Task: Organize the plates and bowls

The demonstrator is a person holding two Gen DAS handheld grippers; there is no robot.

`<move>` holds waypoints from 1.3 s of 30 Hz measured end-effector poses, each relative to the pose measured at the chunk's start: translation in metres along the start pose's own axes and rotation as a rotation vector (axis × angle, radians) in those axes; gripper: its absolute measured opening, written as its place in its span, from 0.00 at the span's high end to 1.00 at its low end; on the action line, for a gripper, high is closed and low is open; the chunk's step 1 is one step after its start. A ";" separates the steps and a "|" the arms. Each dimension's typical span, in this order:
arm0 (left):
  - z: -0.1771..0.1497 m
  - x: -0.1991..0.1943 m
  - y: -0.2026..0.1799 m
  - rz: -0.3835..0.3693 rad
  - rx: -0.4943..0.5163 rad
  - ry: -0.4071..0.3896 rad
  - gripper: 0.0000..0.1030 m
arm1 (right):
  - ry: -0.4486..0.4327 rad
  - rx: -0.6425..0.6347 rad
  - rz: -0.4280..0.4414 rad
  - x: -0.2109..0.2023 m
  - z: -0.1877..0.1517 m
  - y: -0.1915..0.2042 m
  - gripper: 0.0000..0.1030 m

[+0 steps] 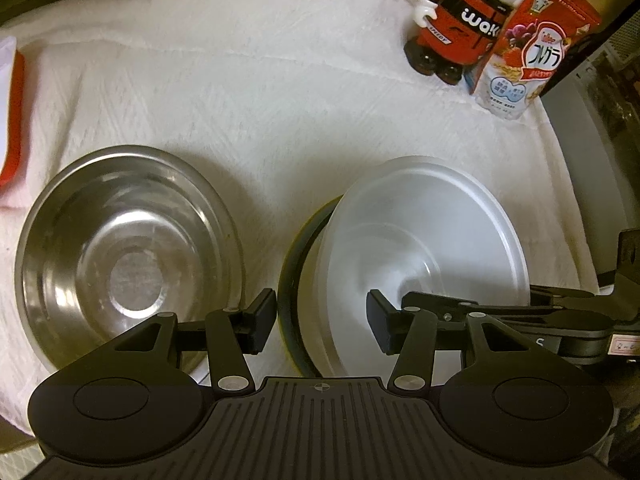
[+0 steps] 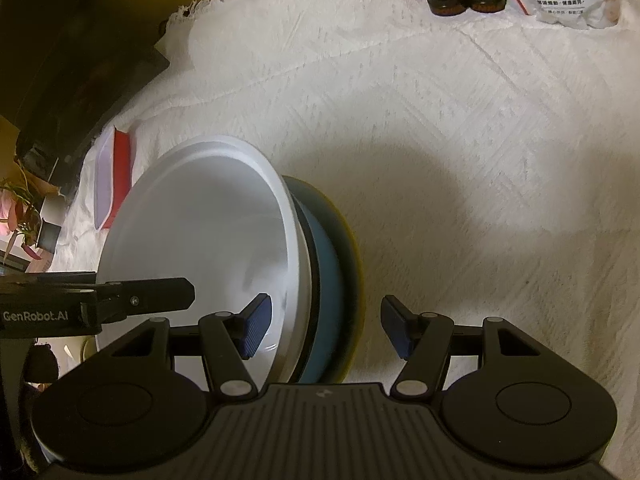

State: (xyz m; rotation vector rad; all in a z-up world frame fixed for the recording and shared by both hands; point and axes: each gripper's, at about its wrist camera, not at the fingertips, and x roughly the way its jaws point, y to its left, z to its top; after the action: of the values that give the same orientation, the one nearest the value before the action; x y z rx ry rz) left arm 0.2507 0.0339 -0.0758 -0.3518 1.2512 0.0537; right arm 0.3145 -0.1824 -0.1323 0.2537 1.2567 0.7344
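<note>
**A:** Where do you stand with the stacking?

**B:** Partway, I'd judge. Your white bowl [image 1: 424, 236] already sits nested on a blue dish [image 2: 326, 280] with a yellow rim, so one stack has begun. The steel bowl [image 1: 128, 248] lies alone on the white cloth [image 1: 248, 100], just beside that stack and not touching it. It looks like the piece left to gather.

**A:** And your tongs?

**B:** Your left gripper [image 1: 322, 320] has its jaws spread wide, empty, straddling the near left edge of the stack. Your right gripper [image 2: 326, 328] is also spread wide and holds nothing; one finger hangs over the white bowl's hollow, the other outside the blue dish, so the rims stand between them.

**A:** Is the stack seated properly?

**B:** Hard to say. The white bowl looks offset toward one side of the dish, but the fisheye bends everything, so it may be sitting true.

**A:** Anything else about?

**B:** A red-edged container [image 2: 114, 176] lies flat near the cloth's far side, and a toy bottle [image 1: 460, 20] and cereal carton [image 1: 528, 44] stand at the back, well clear.
</note>
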 end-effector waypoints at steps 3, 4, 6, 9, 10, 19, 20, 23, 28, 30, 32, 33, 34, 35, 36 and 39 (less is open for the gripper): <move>-0.001 0.003 0.000 -0.004 -0.004 0.011 0.48 | 0.009 -0.003 -0.001 0.003 -0.001 0.002 0.40; -0.002 0.004 0.000 -0.005 -0.005 0.014 0.48 | 0.013 -0.005 0.000 0.005 -0.001 0.003 0.40; -0.003 0.005 0.000 -0.006 -0.005 0.019 0.48 | 0.021 -0.004 0.003 0.007 -0.001 0.004 0.40; -0.004 0.005 0.000 -0.012 -0.012 0.021 0.48 | 0.034 -0.006 0.011 0.011 -0.002 0.006 0.40; -0.004 0.005 0.001 -0.016 -0.015 0.022 0.48 | 0.039 -0.007 0.015 0.013 -0.003 0.007 0.40; 0.002 0.008 0.009 -0.063 -0.059 0.063 0.42 | 0.064 -0.020 0.046 0.016 0.000 0.012 0.40; 0.003 0.008 0.009 -0.072 -0.066 0.070 0.41 | 0.071 -0.018 0.050 0.015 0.000 0.009 0.41; 0.002 0.010 0.009 -0.100 -0.073 0.088 0.37 | 0.073 -0.027 0.048 0.012 0.004 0.008 0.41; 0.002 0.011 0.007 -0.102 -0.068 0.084 0.37 | 0.053 -0.028 0.046 0.005 0.009 0.004 0.41; 0.003 0.013 0.006 -0.099 -0.062 0.079 0.37 | 0.048 -0.035 0.040 0.004 0.010 0.005 0.41; 0.004 0.016 0.004 -0.093 -0.058 0.077 0.36 | 0.039 -0.041 0.023 0.004 0.009 0.007 0.41; 0.005 0.017 0.003 -0.089 -0.057 0.080 0.36 | 0.032 -0.037 0.017 0.005 0.009 0.008 0.41; 0.006 0.019 0.002 -0.083 -0.053 0.082 0.35 | 0.028 -0.029 0.012 0.006 0.009 0.008 0.41; 0.006 0.021 0.000 -0.077 -0.047 0.086 0.35 | 0.028 -0.020 0.008 0.008 0.010 0.008 0.41; 0.007 0.022 -0.002 -0.071 -0.042 0.090 0.35 | 0.028 -0.012 0.003 0.010 0.010 0.008 0.41; 0.009 0.025 -0.006 -0.054 -0.025 0.095 0.35 | 0.026 0.005 0.001 0.012 0.010 0.007 0.41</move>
State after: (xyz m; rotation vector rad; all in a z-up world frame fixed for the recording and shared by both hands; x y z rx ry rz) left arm 0.2682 0.0267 -0.0958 -0.4136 1.3348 0.0067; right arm 0.3227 -0.1673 -0.1342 0.2493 1.2833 0.7380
